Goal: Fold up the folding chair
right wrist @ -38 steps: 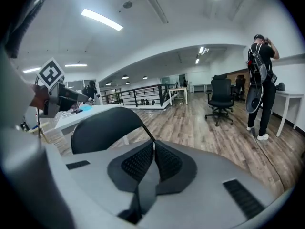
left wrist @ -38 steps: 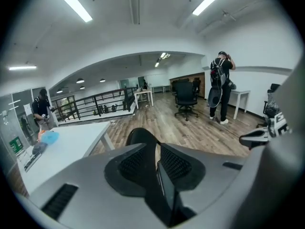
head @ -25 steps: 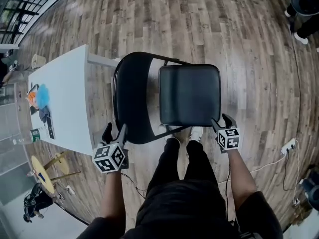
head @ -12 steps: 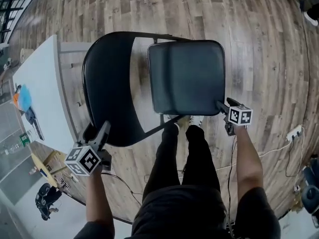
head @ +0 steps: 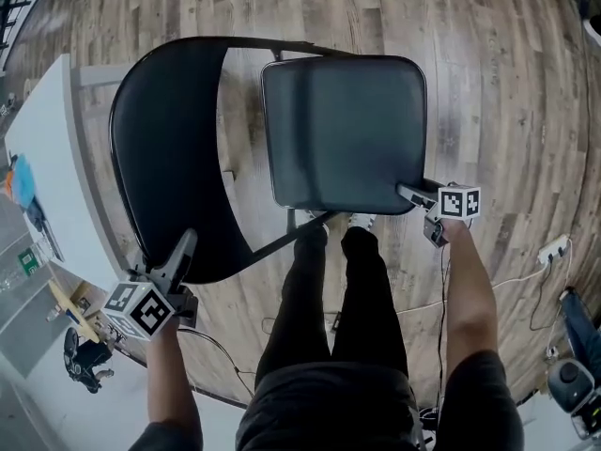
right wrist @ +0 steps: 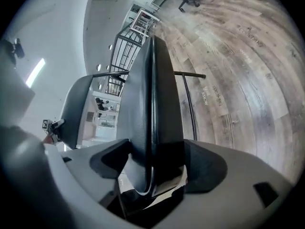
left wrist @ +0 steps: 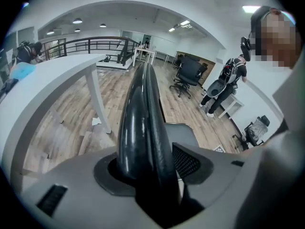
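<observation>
Head view: looking steeply down, I've got the black folding chair [head: 282, 139] just ahead of my legs [head: 329, 308], over the wooden floor [head: 498, 83].
Chair: the curved backrest [head: 164, 158] is on the left. The padded seat [head: 343, 125] is on the right with its flat face turned up at me. A thin frame bar [head: 291, 235] slants between them near my feet.
Left gripper [head: 185, 244]: it's down at the near end of the backrest, marker cube towards me.
Left gripper view: the backrest's rounded rim runs straight away between my fingers [left wrist: 198, 161]. They're closing, with pads against the rim on both sides, so I've got it gripped.
Right gripper [head: 413, 194]: it's at the seat's near right corner, cube facing up.
Right gripper view: the seat is edge-on between the fingers and fills the gap. They're easing wider, yet both pads sit on the seat's edge, so that's a grip too.
Desk [head: 52, 158]: white, along the left edge, just beside the backrest. There's something blue [head: 21, 172] on it, too small to name.
Far right: a power strip [head: 552, 249] lies on the floor, well apart from the chair.
</observation>
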The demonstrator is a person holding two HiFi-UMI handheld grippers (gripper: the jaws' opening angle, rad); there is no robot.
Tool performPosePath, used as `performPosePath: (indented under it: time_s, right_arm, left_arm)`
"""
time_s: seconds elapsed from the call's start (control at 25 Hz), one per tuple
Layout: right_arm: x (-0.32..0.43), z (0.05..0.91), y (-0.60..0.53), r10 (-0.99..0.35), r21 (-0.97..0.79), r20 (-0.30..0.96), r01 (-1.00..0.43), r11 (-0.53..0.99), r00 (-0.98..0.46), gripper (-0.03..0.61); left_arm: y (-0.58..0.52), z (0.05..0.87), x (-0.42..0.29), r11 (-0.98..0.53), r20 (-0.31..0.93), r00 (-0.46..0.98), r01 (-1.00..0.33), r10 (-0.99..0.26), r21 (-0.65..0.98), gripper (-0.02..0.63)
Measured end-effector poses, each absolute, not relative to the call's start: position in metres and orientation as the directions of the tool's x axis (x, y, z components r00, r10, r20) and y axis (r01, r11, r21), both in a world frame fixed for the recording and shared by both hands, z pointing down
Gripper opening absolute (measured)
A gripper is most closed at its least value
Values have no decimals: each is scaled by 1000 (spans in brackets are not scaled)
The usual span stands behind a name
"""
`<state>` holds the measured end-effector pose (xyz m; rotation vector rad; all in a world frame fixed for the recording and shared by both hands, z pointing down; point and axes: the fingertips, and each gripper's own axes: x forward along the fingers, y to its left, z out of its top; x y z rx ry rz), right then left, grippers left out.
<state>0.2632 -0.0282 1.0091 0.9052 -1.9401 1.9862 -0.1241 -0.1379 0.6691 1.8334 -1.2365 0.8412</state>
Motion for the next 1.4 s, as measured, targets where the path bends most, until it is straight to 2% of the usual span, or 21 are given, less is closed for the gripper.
performPosePath:
  time_s: [0.36,0.6,0.72,1.0,1.4]
  right_arm:
    - [255,1015,-30,-281,-814,574,-573,-96,-769,350]
    - [244,985,-31,-274,-827,556,-557,-82,-785,348]
    - [235,959,-26,-283,-828,553,-555,-84,-783,346]
    - [199,888,-39,-306,-828,534,-560,-3,-788,293]
    - [112,767,-38,-221,-851,463,-500,158,-858,276]
  left_arm:
    - [-137,664,-121,-227,814,352,-934,-462,276,158]
    - [-141,638,-115,-242,794,348,-935,-498,258,135]
    - [-138,621,-121,-245,769,359,-932,-530,266,123]
    - [-141,570,-123,-264,730,363,-931,-579,253,91]
    - [-137,504,-137,-270,704,344,-937,-622,219,77]
